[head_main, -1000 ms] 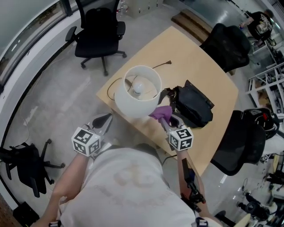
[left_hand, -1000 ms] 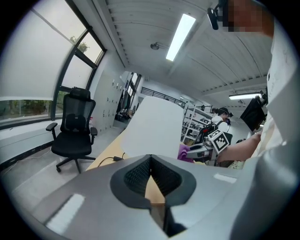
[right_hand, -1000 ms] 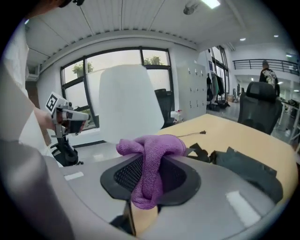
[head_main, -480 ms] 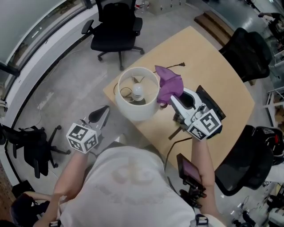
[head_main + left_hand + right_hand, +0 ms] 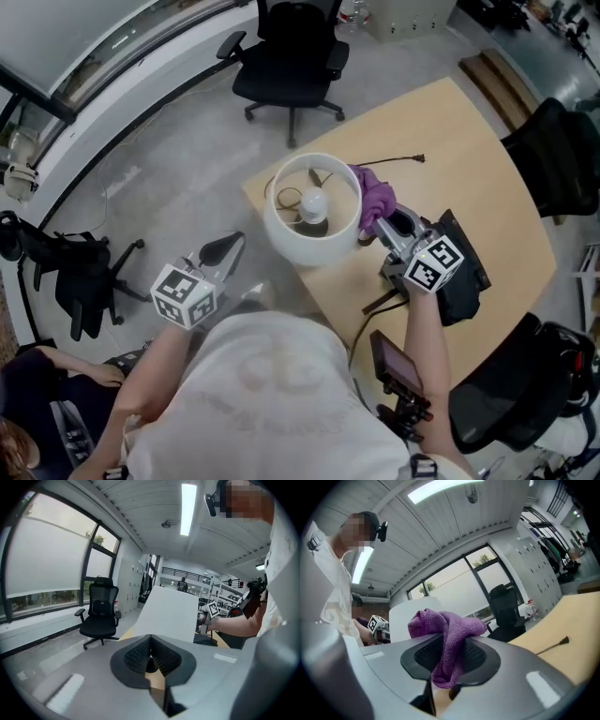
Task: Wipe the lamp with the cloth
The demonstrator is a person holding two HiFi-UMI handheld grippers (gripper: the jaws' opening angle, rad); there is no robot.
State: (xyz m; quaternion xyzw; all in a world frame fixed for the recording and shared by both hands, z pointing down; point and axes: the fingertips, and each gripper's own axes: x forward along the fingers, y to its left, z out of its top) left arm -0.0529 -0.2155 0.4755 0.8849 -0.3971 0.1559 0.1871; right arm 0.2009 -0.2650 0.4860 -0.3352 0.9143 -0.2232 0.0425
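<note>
Wood table, near corner: one lamp, white shade, one bulb inside; base hidden by shade. One purple cloth against the shade's right rim, pinched in right gripper. Left gripper off the table edge, jaws closed on nothing. One black bag, half covered by the right gripper.
</note>
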